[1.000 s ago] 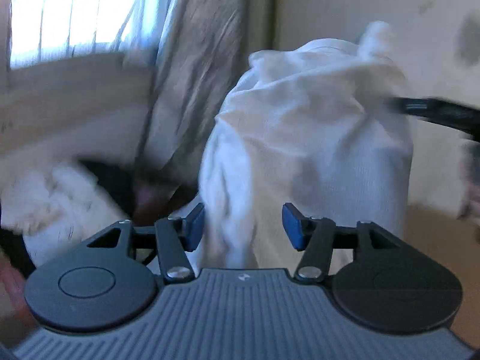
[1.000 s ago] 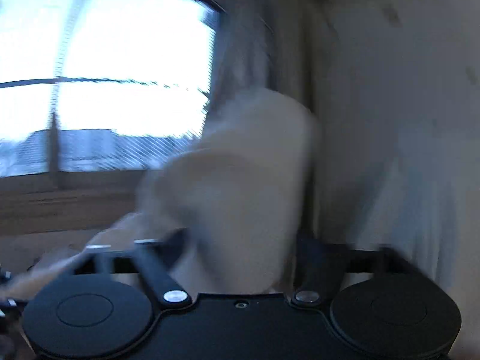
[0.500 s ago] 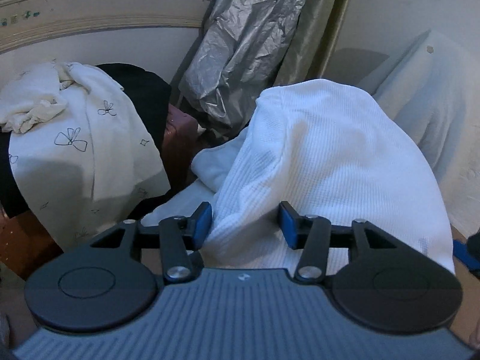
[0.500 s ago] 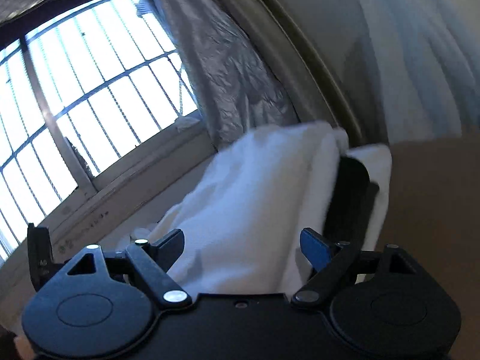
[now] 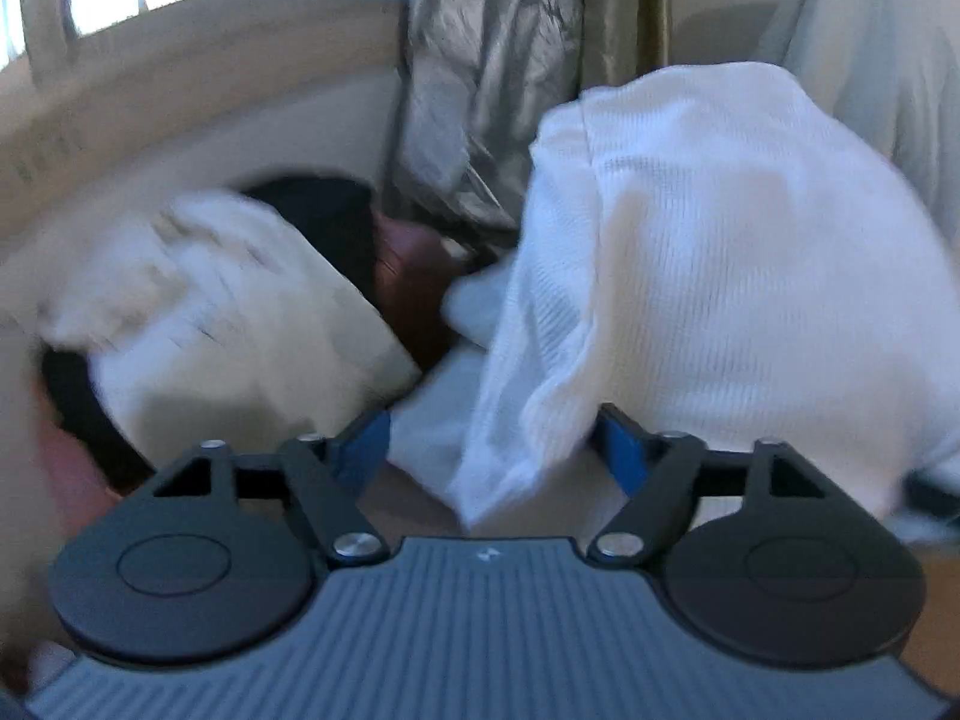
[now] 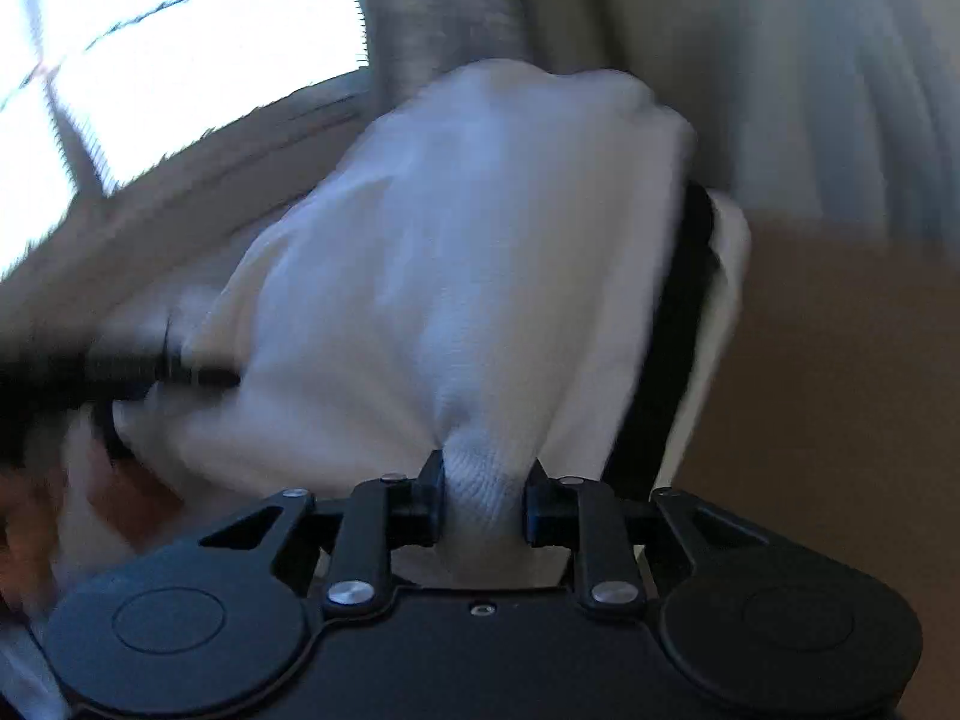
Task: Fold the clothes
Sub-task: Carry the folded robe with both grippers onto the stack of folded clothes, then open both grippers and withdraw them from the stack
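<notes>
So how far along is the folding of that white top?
Early, by the look of it. Nothing looks folded yet. In hand: the right claw is shut on a bunch of the white garment, which is lifted; the left claw is open beside it. Left: every fold, plus the cream clothes pile behind.

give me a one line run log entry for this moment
right gripper: shut on white garment | left gripper: open, beside it | fold: not done

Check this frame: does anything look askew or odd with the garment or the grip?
Only one gripper grips. The right gripper pinches a bunch of the white waffle-knit garment, while the left gripper has its jaws wide open with the cloth hanging loose between them. Nothing looks damaged.
</notes>
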`<state>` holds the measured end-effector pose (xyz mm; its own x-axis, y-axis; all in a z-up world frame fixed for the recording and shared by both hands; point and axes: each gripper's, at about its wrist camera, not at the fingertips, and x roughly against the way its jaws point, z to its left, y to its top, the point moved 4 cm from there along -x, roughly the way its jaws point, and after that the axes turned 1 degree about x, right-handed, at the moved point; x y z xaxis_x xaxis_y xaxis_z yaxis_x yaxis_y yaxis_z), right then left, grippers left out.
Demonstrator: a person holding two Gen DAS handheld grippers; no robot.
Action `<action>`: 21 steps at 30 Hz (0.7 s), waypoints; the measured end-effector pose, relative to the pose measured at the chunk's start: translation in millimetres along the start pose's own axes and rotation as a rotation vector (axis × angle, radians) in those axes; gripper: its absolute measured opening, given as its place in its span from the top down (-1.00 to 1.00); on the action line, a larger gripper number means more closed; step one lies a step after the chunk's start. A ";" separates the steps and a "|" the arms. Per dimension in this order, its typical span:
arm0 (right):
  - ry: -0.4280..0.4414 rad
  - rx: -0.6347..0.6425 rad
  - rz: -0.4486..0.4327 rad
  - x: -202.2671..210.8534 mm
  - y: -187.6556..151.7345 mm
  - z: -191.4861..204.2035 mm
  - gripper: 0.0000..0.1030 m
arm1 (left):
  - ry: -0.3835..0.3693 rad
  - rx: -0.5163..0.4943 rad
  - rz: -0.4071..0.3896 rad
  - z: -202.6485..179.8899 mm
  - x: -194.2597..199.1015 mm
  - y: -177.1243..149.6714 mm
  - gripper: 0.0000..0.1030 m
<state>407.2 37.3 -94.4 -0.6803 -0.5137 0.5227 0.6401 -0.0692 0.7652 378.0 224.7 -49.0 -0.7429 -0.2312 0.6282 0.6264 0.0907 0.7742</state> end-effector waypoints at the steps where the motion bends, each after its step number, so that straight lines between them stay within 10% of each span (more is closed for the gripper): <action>1: 0.015 -0.033 -0.015 8.4 4.1 4.8 0.27 | 0.028 -0.009 0.004 -0.7 8.4 -1.3 -0.51; 10: -0.135 0.140 -0.099 94.7 9.8 27.2 -0.06 | -0.006 -0.068 -0.052 -56.5 131.5 -32.9 -1.00; 21: -0.266 0.187 -0.144 192.9 -13.3 -2.5 -0.15 | -0.009 -0.079 -0.001 -95.3 186.4 -97.4 -1.00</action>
<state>268.4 -63.0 -4.7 -0.8438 -0.2674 0.4653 0.4712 0.0461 0.8808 201.0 80.4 -14.7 -0.7453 -0.2224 0.6285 0.6422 0.0137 0.7664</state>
